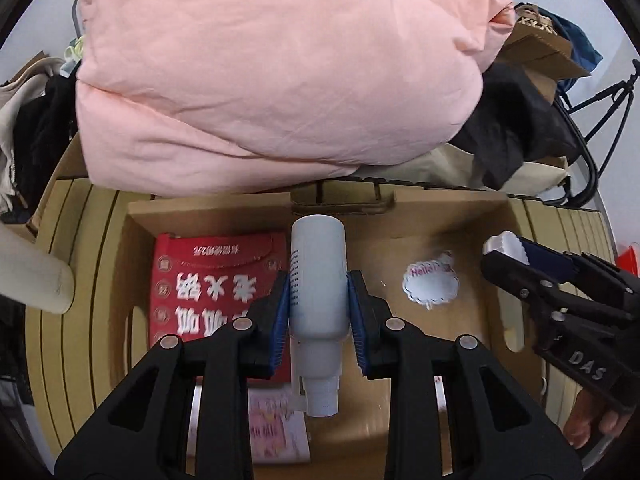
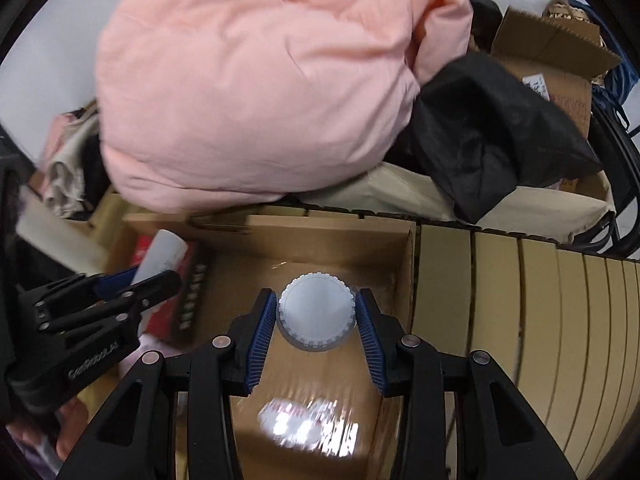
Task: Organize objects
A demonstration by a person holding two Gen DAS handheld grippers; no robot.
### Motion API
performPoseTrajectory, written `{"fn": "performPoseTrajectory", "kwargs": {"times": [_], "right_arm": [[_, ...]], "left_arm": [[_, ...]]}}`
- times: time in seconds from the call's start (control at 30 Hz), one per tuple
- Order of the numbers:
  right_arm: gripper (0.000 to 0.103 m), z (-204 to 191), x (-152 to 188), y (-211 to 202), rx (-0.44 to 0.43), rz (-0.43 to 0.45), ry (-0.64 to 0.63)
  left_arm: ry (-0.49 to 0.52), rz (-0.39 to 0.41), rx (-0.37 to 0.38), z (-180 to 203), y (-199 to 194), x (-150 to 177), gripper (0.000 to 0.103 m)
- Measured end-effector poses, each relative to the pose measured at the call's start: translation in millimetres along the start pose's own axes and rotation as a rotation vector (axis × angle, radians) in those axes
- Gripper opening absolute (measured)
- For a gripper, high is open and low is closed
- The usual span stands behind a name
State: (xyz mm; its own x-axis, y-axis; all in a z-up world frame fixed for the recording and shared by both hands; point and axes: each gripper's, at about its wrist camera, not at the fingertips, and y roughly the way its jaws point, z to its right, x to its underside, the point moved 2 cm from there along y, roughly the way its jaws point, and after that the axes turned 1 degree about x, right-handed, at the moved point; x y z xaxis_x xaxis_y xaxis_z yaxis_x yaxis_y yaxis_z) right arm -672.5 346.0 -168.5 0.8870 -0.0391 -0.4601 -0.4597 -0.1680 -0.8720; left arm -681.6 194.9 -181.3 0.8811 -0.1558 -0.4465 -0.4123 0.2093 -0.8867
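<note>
Left gripper (image 1: 319,312): jaws pinching a white bottle (image 1: 318,276) across its body, blue pads on both sides; nozzle end points back toward the camera, base points away.
White bottle, place: held over the open cardboard box (image 1: 440,204), just right of the red packet.
Right gripper (image 2: 316,314): jaws pinching a white ribbed jar (image 2: 317,312), seen end-on, pads against its ribbed rim; from the left wrist view it shows at the right edge (image 1: 505,247) with the same white thing at its tips.
White ribbed jar, place: over the right half of the same box, near its right wall.
Hand (image 1: 588,424): bare fingers on the right gripper's handle, low right in the left wrist view.
Box floor: red packet (image 1: 218,280) with white characters lies flat at the left; a white cloud-shaped sticker (image 1: 430,285) sits on the floor to the right; a pink printed card (image 1: 276,424) lies nearer the camera, blurred.
Under the box: pale slatted counter (image 2: 560,320), showing on both sides.
Behind the box: big pink quilt (image 1: 260,72) bulging over the far wall; black cloth (image 2: 496,136) to its right, lying on a cream fabric bag (image 2: 540,208).
Far right: brown carton (image 2: 560,64), flaps up.
Far left: heap of beige and dark clothes (image 1: 24,128).
</note>
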Motion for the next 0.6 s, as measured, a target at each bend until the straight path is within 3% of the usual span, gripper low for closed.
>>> {"fn": "performPoseTrajectory", "kwargs": {"times": [0.07, 0.1, 0.13, 0.2, 0.37, 0.6], "right_arm": [[0.045, 2, -1, 12, 0.006, -0.003, 0.008], [0.047, 3, -2, 19, 0.018, -0.014, 0.010], [0.052, 5, -2, 22, 0.026, -0.021, 0.008], [0.083, 7, -1, 23, 0.004, -0.025, 0.001], [0.085, 6, -3, -23, -0.003, 0.028, 0.001], [0.085, -10, 13, -173, 0.012, 0.104, -0.079]], "left_arm": [[-0.003, 0.022, 0.019, -1, 0, -3, 0.044], [0.000, 0.049, 0.014, -2, -4, -3, 0.058], [0.008, 0.078, -0.012, -2, -10, -3, 0.063], [0.038, 0.130, -0.084, -1, -23, -5, 0.064], [0.043, 0.142, -0.067, -6, -81, -1, 0.065], [0.107, 0.345, -0.108, -5, -253, 23, 0.090]]}}
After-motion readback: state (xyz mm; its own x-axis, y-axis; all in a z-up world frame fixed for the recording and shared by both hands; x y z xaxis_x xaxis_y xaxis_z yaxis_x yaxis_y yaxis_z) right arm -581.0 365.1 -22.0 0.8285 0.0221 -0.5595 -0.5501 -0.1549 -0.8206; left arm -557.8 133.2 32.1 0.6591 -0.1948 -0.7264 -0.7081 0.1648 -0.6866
